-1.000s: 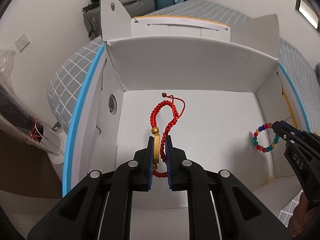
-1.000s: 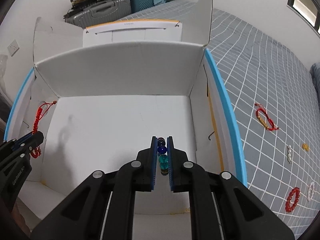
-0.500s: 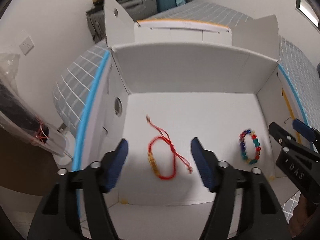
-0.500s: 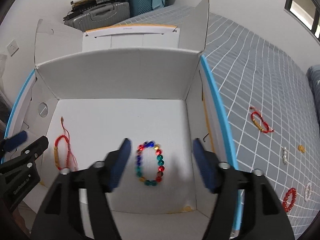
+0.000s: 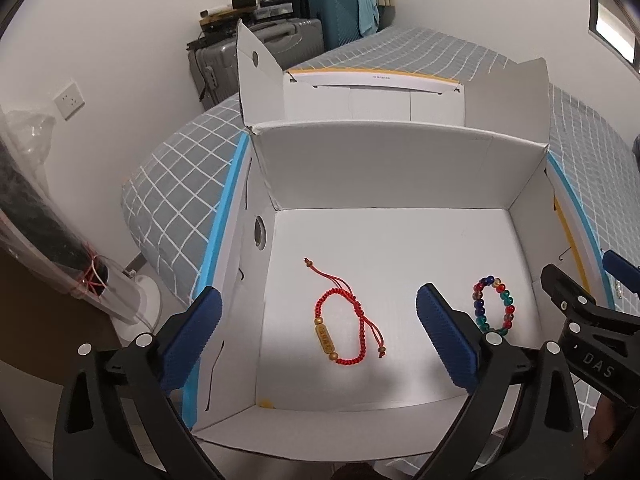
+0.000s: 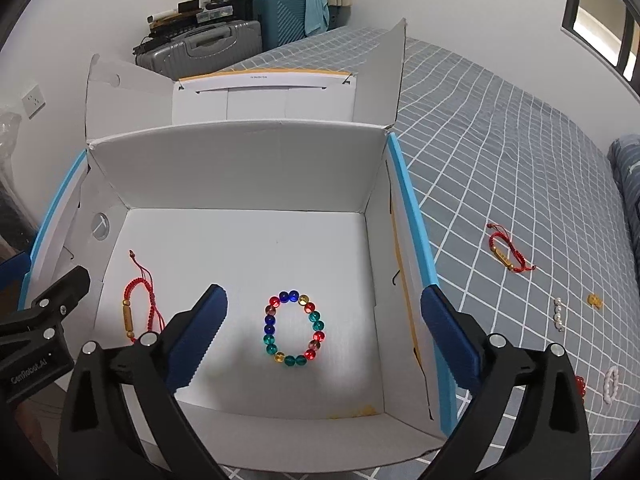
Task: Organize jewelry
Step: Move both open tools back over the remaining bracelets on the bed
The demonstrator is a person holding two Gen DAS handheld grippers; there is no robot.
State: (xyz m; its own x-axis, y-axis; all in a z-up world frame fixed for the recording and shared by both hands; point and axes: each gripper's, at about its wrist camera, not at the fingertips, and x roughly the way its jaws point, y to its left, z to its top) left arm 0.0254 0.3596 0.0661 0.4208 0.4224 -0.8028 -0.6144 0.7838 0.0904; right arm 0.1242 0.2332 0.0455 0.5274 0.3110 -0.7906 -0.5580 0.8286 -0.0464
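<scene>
wrist views, angled down, sharing box (image 5: 380,168)

white walls, a grey grid-patterned bed (image 6: 500,128), suitcases (image 6: 240,36) stacked in the far corner.

An open cardboard box (image 6: 248,168) sits on a bed (image 6: 500,152), filling the middle of both views. On its floor lie two bracelets, well apart: in the right wrist view the cord bracelet (image 6: 138,312) is at lower left near the left wall, and the bead bracelet (image 6: 294,330) is at lower centre. Outside the box, on the bed at the right of that view, lie another cord bracelet (image 6: 510,252), and lower down several small pieces (image 6: 560,314). Suitcases (image 6: 224,36) stand behind the box at the top of the frame.
</scene>
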